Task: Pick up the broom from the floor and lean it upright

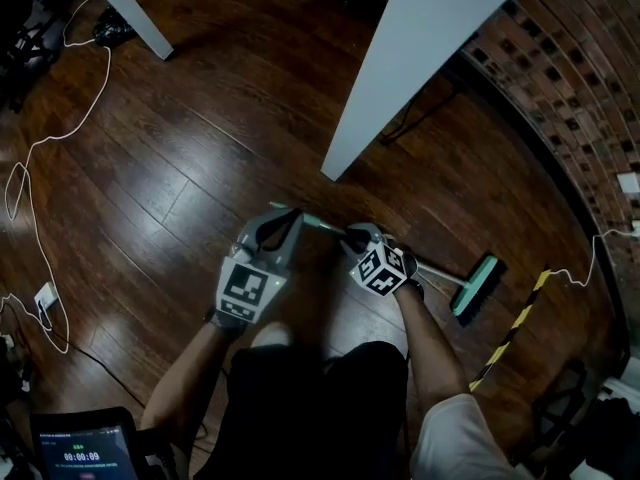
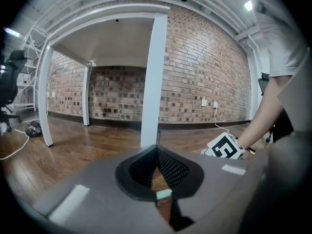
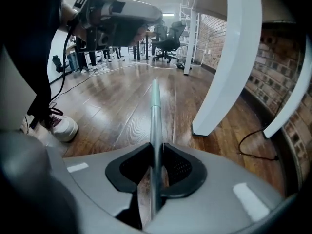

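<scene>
The broom lies low over the dark wood floor, its teal head (image 1: 476, 286) at the right and its thin metal handle (image 1: 325, 225) running left. My right gripper (image 1: 352, 238) is shut on the handle partway along. In the right gripper view the handle (image 3: 155, 111) passes straight between the pads of that gripper (image 3: 156, 147). My left gripper (image 1: 283, 223) holds the handle's far end. In the left gripper view the teal handle tip (image 2: 163, 194) sits between the closed jaws of that gripper (image 2: 157, 150).
A white table leg (image 1: 400, 68) stands just beyond the broom, another (image 1: 130, 13) at the far left. A curved brick wall (image 1: 570, 78) runs along the right. Cables (image 1: 40, 148) trail on the floor at left, and a yellow-black striped strip (image 1: 510, 333) lies near the broom head.
</scene>
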Demonstrator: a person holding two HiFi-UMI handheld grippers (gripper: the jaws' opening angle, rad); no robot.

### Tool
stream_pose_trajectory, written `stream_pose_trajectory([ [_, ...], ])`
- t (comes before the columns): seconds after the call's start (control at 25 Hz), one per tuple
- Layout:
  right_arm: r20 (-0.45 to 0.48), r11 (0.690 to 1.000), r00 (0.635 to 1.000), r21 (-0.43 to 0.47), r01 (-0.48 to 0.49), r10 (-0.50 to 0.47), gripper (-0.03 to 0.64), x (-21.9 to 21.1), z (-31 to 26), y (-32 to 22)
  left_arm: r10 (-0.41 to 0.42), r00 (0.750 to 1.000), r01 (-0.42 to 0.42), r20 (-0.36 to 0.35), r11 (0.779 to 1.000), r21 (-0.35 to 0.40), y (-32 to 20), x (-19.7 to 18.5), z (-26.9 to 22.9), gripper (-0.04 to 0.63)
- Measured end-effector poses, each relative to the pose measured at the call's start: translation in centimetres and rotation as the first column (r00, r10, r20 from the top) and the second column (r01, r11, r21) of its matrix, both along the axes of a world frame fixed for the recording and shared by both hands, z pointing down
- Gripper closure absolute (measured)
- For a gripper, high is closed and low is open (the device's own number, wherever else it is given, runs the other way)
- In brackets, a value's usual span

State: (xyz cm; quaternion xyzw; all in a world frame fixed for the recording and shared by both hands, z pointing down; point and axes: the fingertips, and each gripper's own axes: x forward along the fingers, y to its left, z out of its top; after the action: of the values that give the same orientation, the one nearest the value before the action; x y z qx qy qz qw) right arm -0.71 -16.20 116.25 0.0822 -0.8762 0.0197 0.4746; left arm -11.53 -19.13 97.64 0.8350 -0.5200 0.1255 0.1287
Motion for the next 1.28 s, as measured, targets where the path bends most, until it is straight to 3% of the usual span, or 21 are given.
stream_pose_trajectory([
  [0.28,0.062,0.988,0.993,0.115,-0.103,0.096,0.518,4.0,-12.7,0.3,-0.062,0.998,0.063,-0.012,0.998,0.028,1.3,0.5,-13.1,0.594],
  [0.52,0.123,0.954,0.969,0.183,-0.236,0.216,0.523,7.6,-25.4,0.7,-0.071,0.997,0.071,-0.036,0.997,-0.003,2.4,1.3,-22.7,0.594],
  [0.8,0.237,0.861,0.883,0.227,-0.455,0.405,0.529,12.5,-38.0,-1.1,-0.022,0.994,0.02,-0.103,1.0,-0.023,0.2,4.4,-34.0,0.594],
  [1.0,0.323,0.79,0.806,0.215,-0.574,0.497,0.528,14.7,-43.9,-2.2,0.024,0.993,-0.026,-0.116,1.0,-0.016,-2.0,6.3,-38.5,0.594],
  [1.12,0.342,0.766,0.771,0.182,-0.616,0.538,0.526,15.7,-46.6,-2.1,0.045,0.99,-0.044,-0.132,0.999,0.008,-2.6,7.2,-40.0,0.594],
  [1.28,0.34,0.758,0.76,0.173,-0.629,0.553,0.522,15.6,-48.2,-3.1,0.05,0.989,-0.053,-0.139,0.998,-0.016,-3.4,7.1,-40.7,0.594],
])
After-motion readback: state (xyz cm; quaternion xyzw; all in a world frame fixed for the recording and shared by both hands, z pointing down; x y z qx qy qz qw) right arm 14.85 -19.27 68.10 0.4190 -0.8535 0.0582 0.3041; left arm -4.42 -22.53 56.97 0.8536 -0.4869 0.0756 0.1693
